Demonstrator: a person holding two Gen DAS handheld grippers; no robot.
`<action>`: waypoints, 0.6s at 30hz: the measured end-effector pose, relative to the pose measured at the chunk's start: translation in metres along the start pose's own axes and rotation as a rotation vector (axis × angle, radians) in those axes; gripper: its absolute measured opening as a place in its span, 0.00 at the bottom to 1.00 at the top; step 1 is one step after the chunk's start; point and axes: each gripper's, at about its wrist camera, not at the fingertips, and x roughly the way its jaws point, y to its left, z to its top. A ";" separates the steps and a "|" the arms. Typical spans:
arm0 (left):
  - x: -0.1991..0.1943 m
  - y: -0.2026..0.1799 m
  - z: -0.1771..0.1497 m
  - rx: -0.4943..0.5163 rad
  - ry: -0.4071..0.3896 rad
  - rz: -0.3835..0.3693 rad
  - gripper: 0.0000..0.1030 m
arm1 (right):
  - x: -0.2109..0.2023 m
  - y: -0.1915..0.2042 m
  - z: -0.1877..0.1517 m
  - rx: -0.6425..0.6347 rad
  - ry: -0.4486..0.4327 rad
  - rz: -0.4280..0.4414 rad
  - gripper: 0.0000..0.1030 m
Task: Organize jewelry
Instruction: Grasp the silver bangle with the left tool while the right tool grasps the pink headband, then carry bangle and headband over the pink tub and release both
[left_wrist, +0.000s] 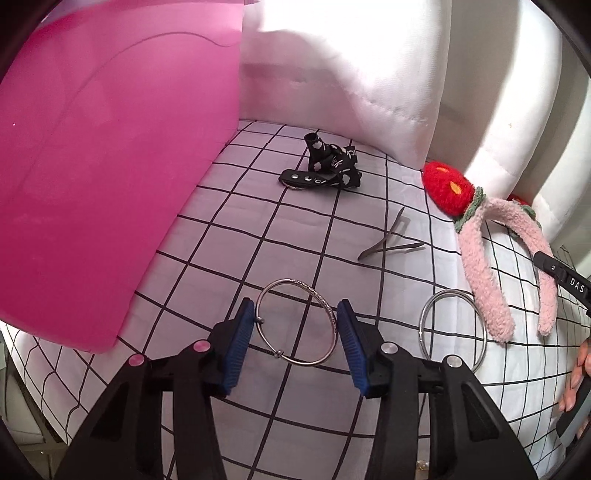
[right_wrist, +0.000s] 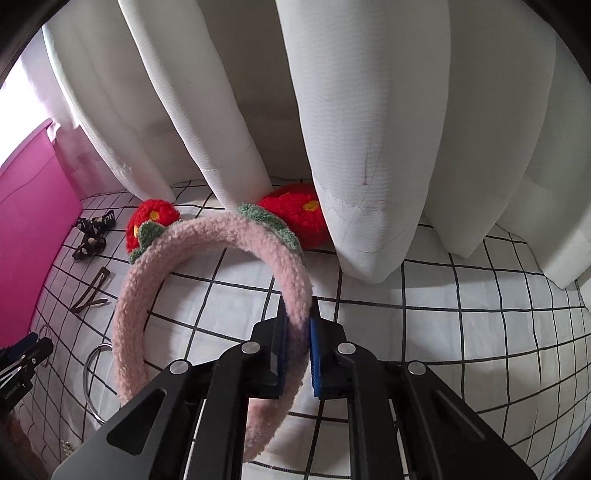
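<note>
At the far left we see a pink board (left_wrist: 110, 155) lying over the checked cloth (left_wrist: 229, 236), which holds everything here. Next comes our left gripper (left_wrist: 297, 321), its blue pads touching both sides of a silver bangle (left_wrist: 298, 322) and so gripping it. Beyond lie a black printed strap (left_wrist: 325, 166) and bent hair clips (left_wrist: 388, 243). A second silver bangle (left_wrist: 452, 330) rests just right of the first. Our right gripper (right_wrist: 298, 332) is clamped on the pink fluffy headband (right_wrist: 207, 240), beside the white curtain (right_wrist: 369, 129).
</note>
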 end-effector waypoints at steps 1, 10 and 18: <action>-0.004 0.000 0.001 0.001 -0.006 -0.005 0.44 | -0.004 0.000 0.000 0.005 -0.005 0.006 0.10; -0.036 -0.004 0.012 0.007 -0.035 -0.051 0.44 | -0.040 -0.014 0.007 0.036 -0.058 0.045 0.10; -0.064 0.000 0.024 0.014 -0.062 -0.072 0.44 | -0.076 -0.015 0.016 0.062 -0.092 0.059 0.10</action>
